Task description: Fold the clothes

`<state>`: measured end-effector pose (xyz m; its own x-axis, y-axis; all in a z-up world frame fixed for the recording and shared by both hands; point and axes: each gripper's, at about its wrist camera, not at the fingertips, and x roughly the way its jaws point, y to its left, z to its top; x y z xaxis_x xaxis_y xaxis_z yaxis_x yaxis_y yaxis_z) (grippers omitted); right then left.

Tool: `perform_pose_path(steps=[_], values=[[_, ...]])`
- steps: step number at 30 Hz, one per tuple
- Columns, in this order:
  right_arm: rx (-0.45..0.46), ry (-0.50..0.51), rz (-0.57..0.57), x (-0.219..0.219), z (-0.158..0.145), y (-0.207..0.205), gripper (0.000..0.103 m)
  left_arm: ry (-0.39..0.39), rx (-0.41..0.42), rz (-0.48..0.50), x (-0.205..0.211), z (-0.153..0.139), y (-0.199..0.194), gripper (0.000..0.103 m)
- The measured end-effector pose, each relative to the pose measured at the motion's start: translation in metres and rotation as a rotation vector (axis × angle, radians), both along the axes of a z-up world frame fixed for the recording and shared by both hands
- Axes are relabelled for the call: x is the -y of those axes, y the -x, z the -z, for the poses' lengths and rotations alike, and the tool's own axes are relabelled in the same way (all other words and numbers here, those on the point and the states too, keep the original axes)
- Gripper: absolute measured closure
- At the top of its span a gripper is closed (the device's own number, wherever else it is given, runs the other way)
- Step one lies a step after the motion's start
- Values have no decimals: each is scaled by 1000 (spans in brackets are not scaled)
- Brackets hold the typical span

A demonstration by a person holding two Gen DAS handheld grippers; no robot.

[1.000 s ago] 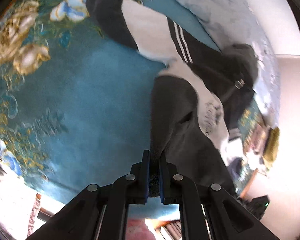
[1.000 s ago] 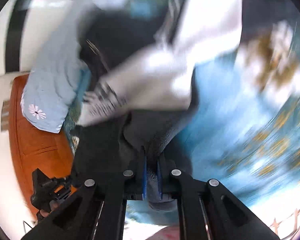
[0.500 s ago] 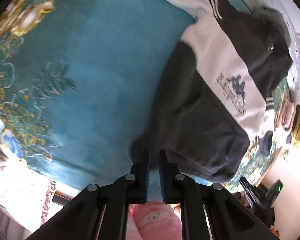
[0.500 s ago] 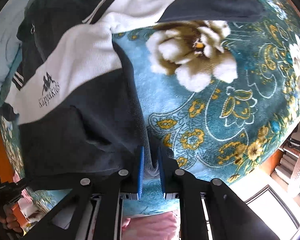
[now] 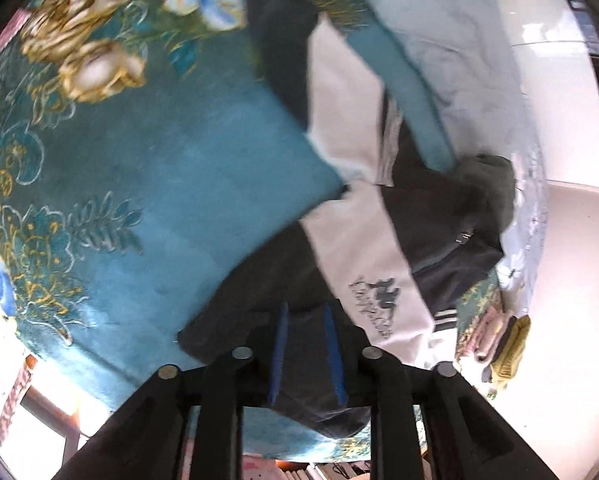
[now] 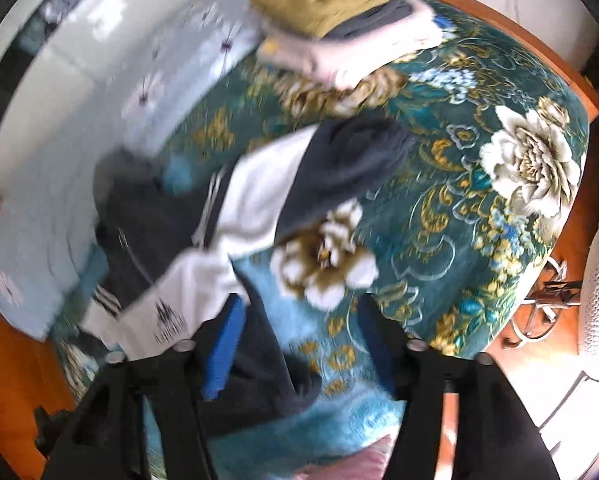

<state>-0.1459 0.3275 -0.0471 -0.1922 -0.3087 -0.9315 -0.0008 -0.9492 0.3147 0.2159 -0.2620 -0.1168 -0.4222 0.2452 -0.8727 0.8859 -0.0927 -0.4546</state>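
1. black and white jacket (image 5: 363, 240) lies spread flat on the teal flowered blanket (image 5: 147, 184). in the left wrist view it fills the middle and right of the frame, with one sleeve (image 5: 339, 92) reaching toward the top.
2. left gripper (image 5: 305, 350) hangs over the jacket's bottom edge, low in the frame. its fingers are a little way apart and hold nothing.
3. right gripper (image 6: 299, 336) has its fingers wide apart and empty. the jacket's dark corner lies under them, at the lower middle of the right wrist view.
4. a stack of folded clothes (image 6: 339, 20) sits at the top of that view, well apart from the jacket.
5. the jacket looks flat and ready for a fold. i think it is best to grab one layer at an edge, lift low, and keep the cloth smooth.
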Motion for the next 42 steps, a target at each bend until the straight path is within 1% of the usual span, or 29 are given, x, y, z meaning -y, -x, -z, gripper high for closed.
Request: perform_pose_path(steps=[3,5,6,7,9,11,14,17,19,21,22,25,27,30,31,32,33,34,36,38,40,42], values=[[13,106,84,-18,9,13,11,21,0,16,-11,-11,11,79],[21,166,111,-25,17,25,7,37,20,6,-21,-16,17,78],[27,177,107,-27,22,33,2,43,32,-5,-27,-18,20,78],[33,186,102,-30,28,41,1,48,43,-17,-34,-20,22,78],[47,197,94,-40,44,61,0,71,65,-53,-50,-26,29,78],[94,233,122,-63,69,86,0,91,89,-96,-69,-34,34,78],[165,287,162,-98,106,125,0,91,113,-184,-111,-50,40,78],[239,340,209,-134,146,161,0,87,142,-227,-145,-62,51,78],[292,381,234,-146,172,176,0,102,147,-258,-160,-75,53,78],[335,427,219,-145,190,188,0,132,152,-280,-169,-92,58,78],[352,445,207,-143,198,193,0,159,163,-289,-172,-101,60,78],[373,453,131,-126,211,207,0,199,194,-308,-175,-120,69,77],[373,453,107,-119,219,215,0,216,202,-310,-178,-130,77,77],[381,481,142,-119,229,222,1,234,210,-297,-181,-138,89,76],[390,493,153,-119,233,223,3,238,213,-291,-183,-140,92,75],[402,503,158,-118,236,223,12,238,215,-291,-185,-140,93,75],[412,507,161,-118,239,223,28,237,218,-290,-187,-140,95,75],[417,494,161,-118,240,223,36,236,220,-290,-189,-139,96,75],[424,477,171,-119,240,224,55,227,223,-295,-193,-136,95,75],[426,466,171,-119,237,226,71,211,228,-305,-197,-130,90,75],[423,458,158,-117,230,228,76,197,226,-320,-199,-126,83,75],[391,469,134,-115,216,230,80,190,220,-338,-200,-124,75,75]])
